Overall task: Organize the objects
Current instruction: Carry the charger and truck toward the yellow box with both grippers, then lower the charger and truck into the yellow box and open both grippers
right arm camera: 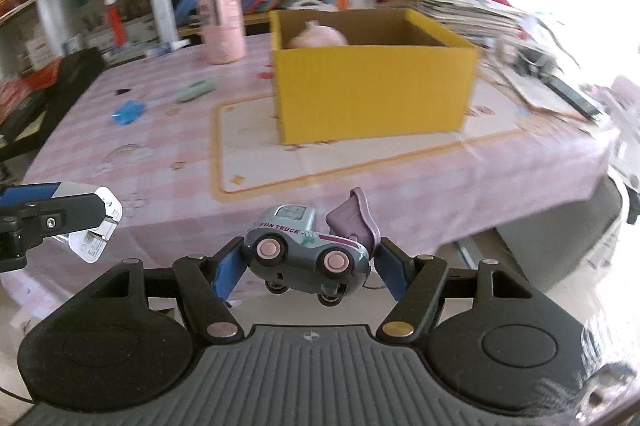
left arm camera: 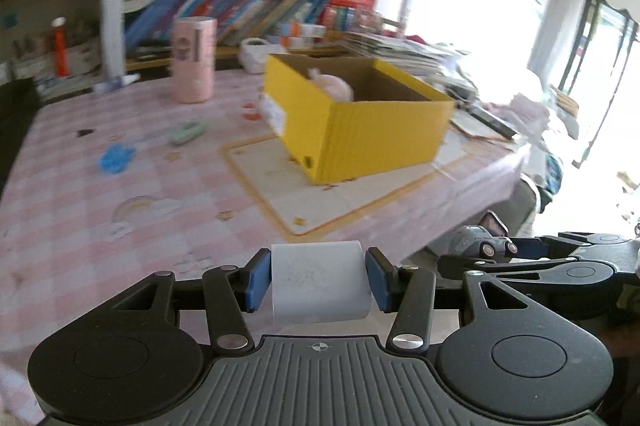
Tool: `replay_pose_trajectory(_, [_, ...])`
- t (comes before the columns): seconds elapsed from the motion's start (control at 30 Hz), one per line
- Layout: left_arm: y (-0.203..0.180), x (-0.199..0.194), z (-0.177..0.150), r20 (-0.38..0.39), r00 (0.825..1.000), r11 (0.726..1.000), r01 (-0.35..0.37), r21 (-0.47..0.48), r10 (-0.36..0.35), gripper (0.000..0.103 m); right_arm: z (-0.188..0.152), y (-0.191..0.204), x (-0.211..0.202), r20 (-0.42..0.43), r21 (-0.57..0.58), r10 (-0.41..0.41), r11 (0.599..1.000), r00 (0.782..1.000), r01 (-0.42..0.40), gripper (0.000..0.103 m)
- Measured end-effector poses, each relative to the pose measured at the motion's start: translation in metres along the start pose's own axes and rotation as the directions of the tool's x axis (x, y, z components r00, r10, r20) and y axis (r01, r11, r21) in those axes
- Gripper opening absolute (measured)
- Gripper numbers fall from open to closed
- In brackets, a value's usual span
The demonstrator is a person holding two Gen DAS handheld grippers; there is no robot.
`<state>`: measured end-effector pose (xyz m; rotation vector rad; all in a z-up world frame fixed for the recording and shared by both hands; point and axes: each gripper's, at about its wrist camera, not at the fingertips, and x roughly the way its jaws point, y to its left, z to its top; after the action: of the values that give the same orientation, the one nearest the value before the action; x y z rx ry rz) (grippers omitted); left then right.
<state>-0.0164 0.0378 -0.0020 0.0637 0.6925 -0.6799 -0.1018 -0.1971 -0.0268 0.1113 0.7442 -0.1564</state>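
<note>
Toy truck [right arm camera: 306, 250] pinched between right gripper [right arm camera: 306, 266] pads, white block [left arm camera: 319, 282] clamped in left gripper [left arm camera: 318, 280], both near the table edge, yellow box [right arm camera: 372, 78] on pink checked tablecloth [right arm camera: 160, 162] ahead, pink round thing [right arm camera: 318, 36] inside.

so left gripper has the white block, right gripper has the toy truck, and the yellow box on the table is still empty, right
Not quite. The left gripper does hold the white block and the right gripper the toy truck, but the yellow box is not empty: the right wrist view shows a pink object inside.
</note>
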Motion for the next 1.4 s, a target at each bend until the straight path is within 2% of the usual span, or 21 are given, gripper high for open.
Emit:
replay_pose_trajectory(0.2, [-0.018,0.016,0.006,-0.016,0.998,0.997,0.064,0.039,-0.064,0.049,-0.004,-0.024,-0.006,-0.007,0.052,-0.066,0.996,0.998,0.066,0.067])
replay_pose_trajectory(0.4, [-0.030,0.027,0.013,-0.023,0.995,0.993,0.095,0.063,-0.094,0.049,-0.005,-0.042,-0.006,-0.012,0.082,-0.100,0.991,0.995,0.101,0.067])
replay_pose_trajectory(0.77, [-0.033,0.047,0.030,-0.015,0.997,0.995,0.082,0.057,-0.081,0.049,0.015,-0.056,0.012,-0.016,0.070,-0.092,0.993,0.996,0.093,0.067])
replay_pose_trajectory(1.07, [-0.037,0.060,0.052,0.028,0.997,0.996,0.066,0.068,-0.068,0.049,0.034,-0.067,0.029,-0.005,0.059,-0.079,0.995,0.997,0.079,0.067])
replay_pose_trajectory(1.4, [-0.039,0.082,0.106,0.134,0.990,0.999,0.026,0.046,-0.032,0.049,0.093,-0.084,0.048,0.119,0.011,-0.059,0.998,0.991,0.058,0.067])
